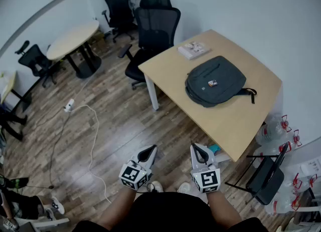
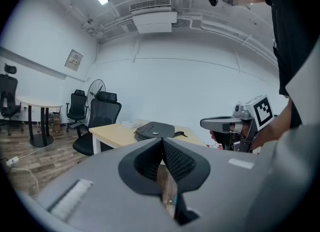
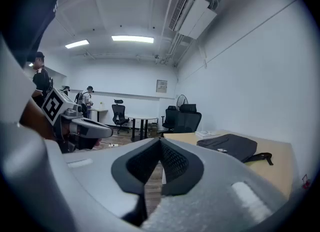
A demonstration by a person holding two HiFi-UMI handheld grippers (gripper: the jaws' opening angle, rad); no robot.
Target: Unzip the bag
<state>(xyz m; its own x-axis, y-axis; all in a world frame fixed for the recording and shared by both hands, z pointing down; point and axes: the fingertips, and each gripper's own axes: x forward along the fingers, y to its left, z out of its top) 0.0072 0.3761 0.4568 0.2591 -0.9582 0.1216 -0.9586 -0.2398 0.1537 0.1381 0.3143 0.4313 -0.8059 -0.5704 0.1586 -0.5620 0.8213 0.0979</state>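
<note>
A dark grey bag (image 1: 214, 81) lies flat on the light wooden table (image 1: 241, 121), zipped, with a small tag on top and a black strap at its right. It also shows far off as the bag (image 2: 155, 130) in the left gripper view and the bag (image 3: 230, 147) in the right gripper view. My left gripper (image 1: 150, 152) and right gripper (image 1: 196, 151) hang side by side close to my body, well short of the table and over the wooden floor. Both are shut with nothing between their jaws.
A stack of papers (image 1: 193, 49) lies at the table's far corner. Black office chairs (image 1: 150, 35) stand beyond the table, a round table (image 1: 72, 39) at the far left. A white cable (image 1: 93, 141) trails over the floor. Water bottles (image 1: 273, 128) and a folding chair (image 1: 268, 173) sit at the right.
</note>
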